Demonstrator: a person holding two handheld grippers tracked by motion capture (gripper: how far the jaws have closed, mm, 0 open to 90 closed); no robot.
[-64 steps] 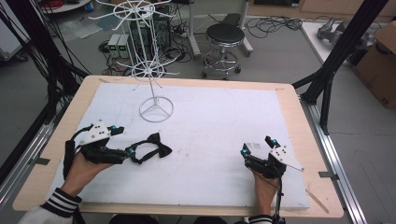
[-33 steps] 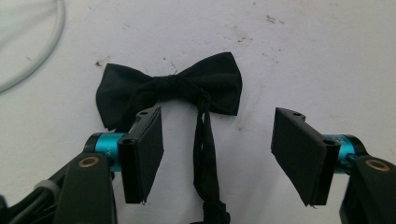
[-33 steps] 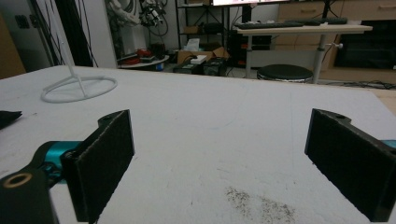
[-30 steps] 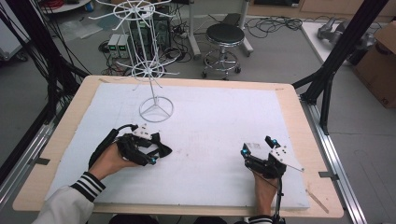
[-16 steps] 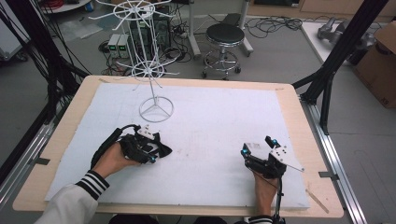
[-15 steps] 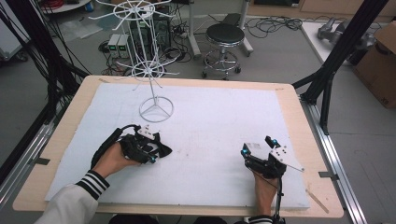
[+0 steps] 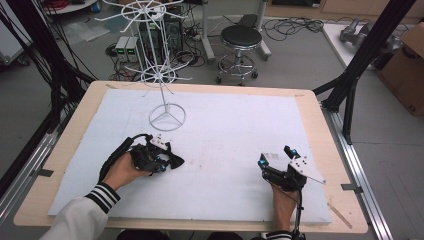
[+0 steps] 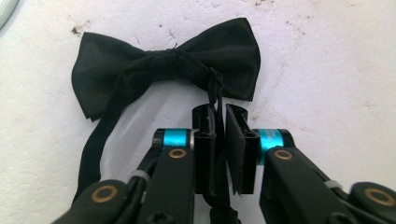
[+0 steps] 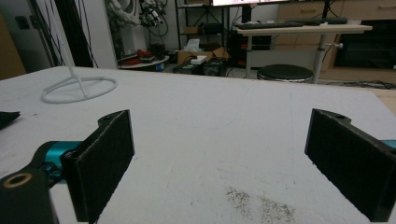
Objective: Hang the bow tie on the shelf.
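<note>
Since two seconds ago the left gripper has slid rightward from the table's left edge onto the single black bow tie; the right gripper has stayed put. One white wire stand rises behind them. The left gripper view shows the jaws nearly closed, clenched on the tie's thin strap beside its knot, a detail the high view blurs. In the right gripper view the jaws stand wide apart, released, over bare white foam.
</note>
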